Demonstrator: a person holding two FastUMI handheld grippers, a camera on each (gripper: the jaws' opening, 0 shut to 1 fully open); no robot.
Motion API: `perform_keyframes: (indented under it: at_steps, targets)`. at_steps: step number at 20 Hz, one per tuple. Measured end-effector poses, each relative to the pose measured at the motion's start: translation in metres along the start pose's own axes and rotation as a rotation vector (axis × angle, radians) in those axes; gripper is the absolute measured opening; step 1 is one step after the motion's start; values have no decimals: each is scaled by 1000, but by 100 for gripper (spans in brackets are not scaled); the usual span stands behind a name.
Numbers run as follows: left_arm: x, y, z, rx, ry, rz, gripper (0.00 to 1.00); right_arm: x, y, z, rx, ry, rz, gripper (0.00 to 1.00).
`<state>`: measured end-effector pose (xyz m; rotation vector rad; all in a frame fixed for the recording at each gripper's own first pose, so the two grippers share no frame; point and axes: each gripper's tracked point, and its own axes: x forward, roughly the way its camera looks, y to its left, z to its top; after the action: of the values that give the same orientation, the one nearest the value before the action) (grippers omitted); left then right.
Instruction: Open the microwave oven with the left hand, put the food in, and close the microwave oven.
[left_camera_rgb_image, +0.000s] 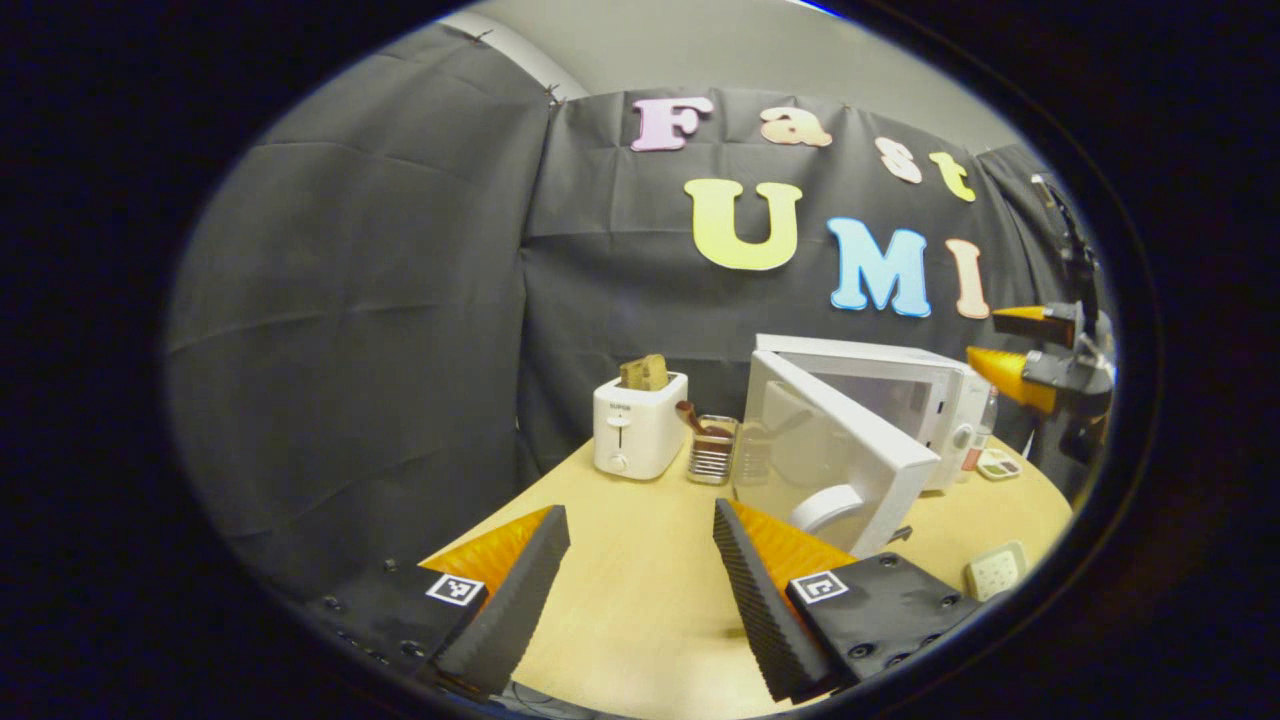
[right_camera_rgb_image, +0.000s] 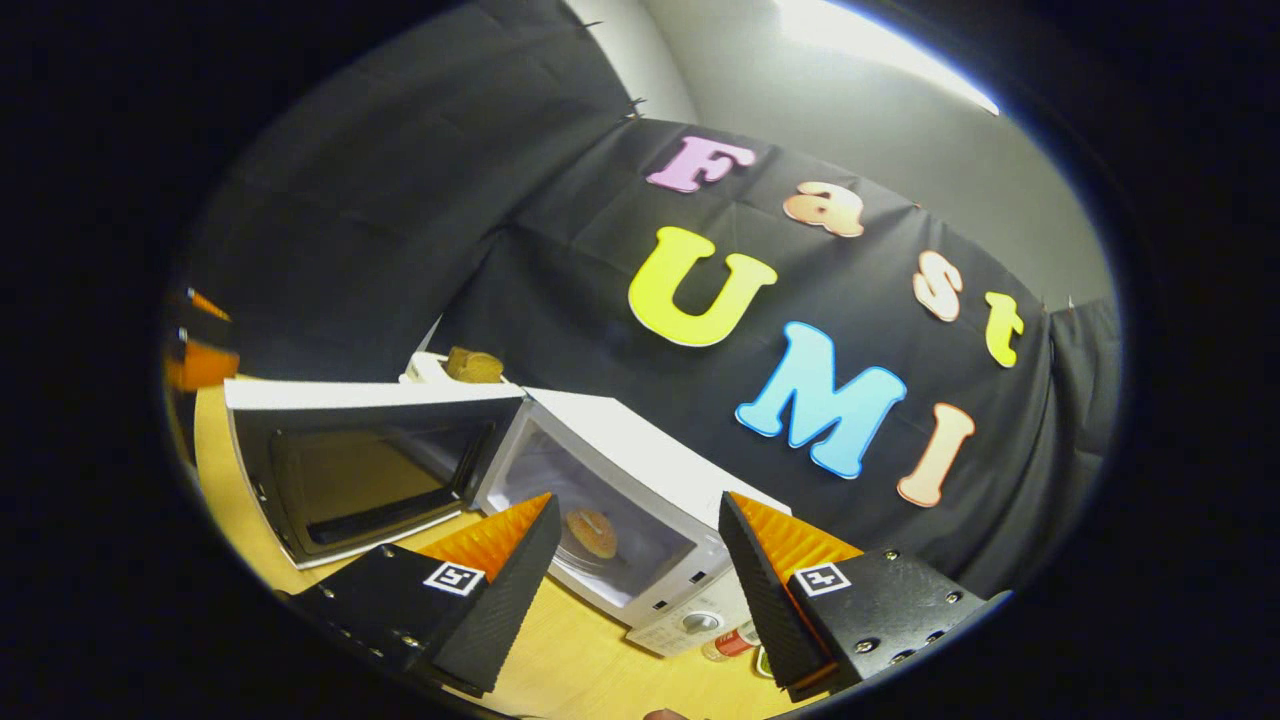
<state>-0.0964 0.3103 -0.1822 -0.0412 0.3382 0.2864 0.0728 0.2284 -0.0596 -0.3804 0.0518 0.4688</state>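
White microwave (right_camera_rgb_image: 640, 480) door (right_camera_rgb_image: 350, 470) open, one food (right_camera_rgb_image: 592, 532) piece inside, one toaster (left_camera_rgb_image: 638, 425), left gripper (left_camera_rgb_image: 640, 560) and right gripper (right_camera_rgb_image: 635, 555) both spread, empty.

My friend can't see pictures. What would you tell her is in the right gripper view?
A white microwave sits on a wooden table with its door swung wide open and a round piece of food inside. The right gripper hovers in front, open and empty.

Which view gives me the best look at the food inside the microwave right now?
The right gripper view: it looks straight into the open cavity, where the food sits on the floor of the microwave. The left gripper view catches the microwave from behind its swung-open door, which hides the cavity.
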Motion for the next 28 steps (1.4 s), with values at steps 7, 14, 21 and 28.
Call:
perform_keyframes:
  at_steps: [7, 14, 21, 28]
  targets:
    - [37, -20, -48, 5, 115, -51, 72, -47, -46, 14, 128, -7, -85, 97]
    - [32, -63, -31, 59, 77, -116, 16, -91, -90, -19, 161, 68, -174, 96]
    - [26, -113, -20, 60, 59, -147, 7, -126, -128, -43, 187, 91, -232, 97]
    - [28, -193, -6, 95, 40, -261, 7, -158, -157, -73, 213, 130, -276, 96]
